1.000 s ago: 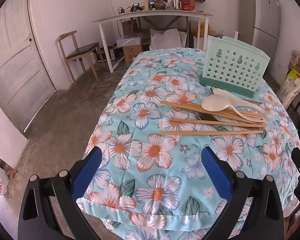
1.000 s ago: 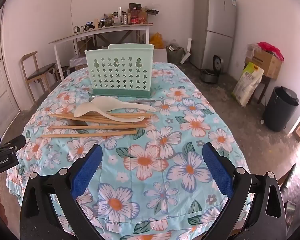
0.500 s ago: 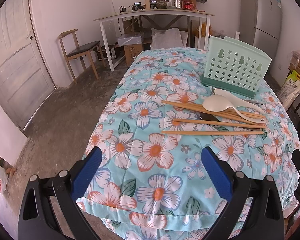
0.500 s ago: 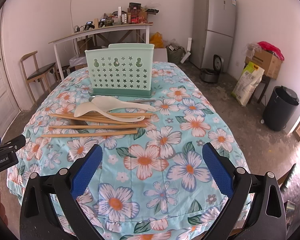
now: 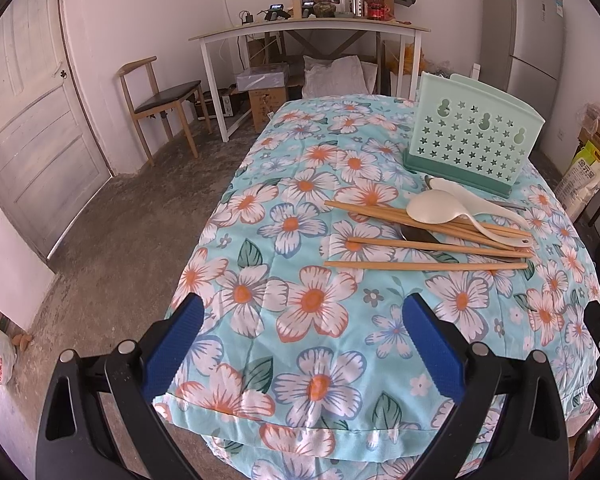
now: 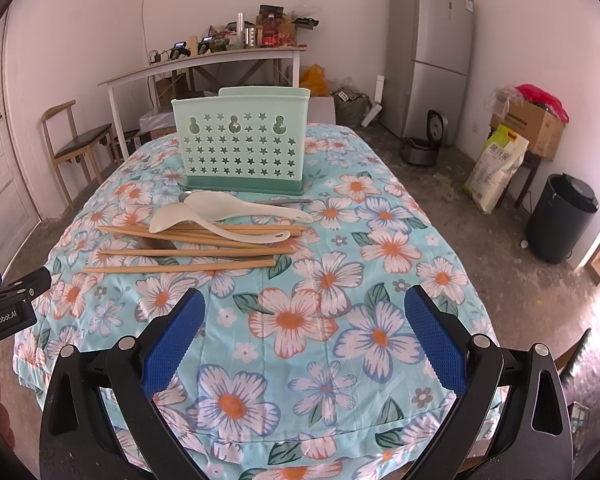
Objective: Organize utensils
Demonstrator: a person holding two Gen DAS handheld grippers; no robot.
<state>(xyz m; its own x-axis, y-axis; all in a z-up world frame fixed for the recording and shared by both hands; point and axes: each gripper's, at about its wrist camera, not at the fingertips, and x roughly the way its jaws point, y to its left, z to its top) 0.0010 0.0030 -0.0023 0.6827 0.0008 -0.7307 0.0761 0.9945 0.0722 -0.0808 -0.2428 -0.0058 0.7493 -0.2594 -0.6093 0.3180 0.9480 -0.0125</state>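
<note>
Utensils heaped mid-table on the floral cloth [image 6: 324,280], none in the holder [image 6: 240,148] yet; both grippers wide apart and empty, right gripper [image 6: 304,340] and left gripper [image 5: 300,344] low over the near edge, well short of the pile. Best started, probably, from the top of the heap: two white spoons [image 6: 220,220] lying across the chopsticks [image 6: 180,266], a metal spoon [image 5: 418,236] partly buried beneath, another metal handle just in front of the holder. Better to lift a white spoon by its handle on the right side, fingers straddling it crosswise, than to tug a chopstick from under and scatter the rest. Nearest chopstick lying apart from the others, so an easy alternative; thin and flat on soft cloth, so likely to need a low, firm pinch without snagging fabric. Holder upright at the far side, just behind the pile, open top facing up; inner compartments not visible from here. Nothing between grippers and pile. Around the table: chair [image 5: 160,96], white desk [image 5: 312,28] cluttered with bottles, fridge [image 6: 432,52], bin [image 6: 560,216], sack and box by the wall, all well clear of the work
</note>
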